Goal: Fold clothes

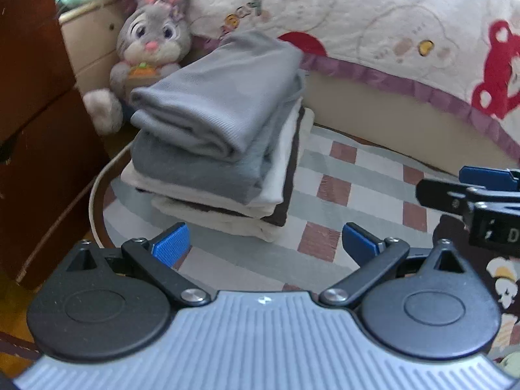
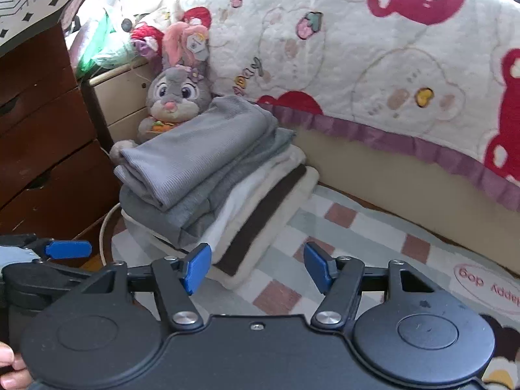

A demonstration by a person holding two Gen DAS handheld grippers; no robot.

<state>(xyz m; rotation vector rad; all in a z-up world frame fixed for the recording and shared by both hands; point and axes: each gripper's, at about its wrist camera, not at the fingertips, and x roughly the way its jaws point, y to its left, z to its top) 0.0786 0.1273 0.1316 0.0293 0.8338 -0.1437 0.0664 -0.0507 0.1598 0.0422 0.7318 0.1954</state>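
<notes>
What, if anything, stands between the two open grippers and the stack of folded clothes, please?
Nothing visible does: only bare checked mat lies between the left gripper, the right gripper and the stack of folded clothes.

Before me a cream bed base (image 2: 390, 175) carries a bear-print quilt (image 2: 357, 48). Left of it stand a pale nightstand (image 2: 120, 104) and dark wooden drawers (image 2: 39, 149); below, what seems a checked mat (image 2: 341, 237).

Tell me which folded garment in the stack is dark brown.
The thin dark brown layer second from the bottom, between the cream piece beneath and the white one above. The upper garments are grey.
</notes>
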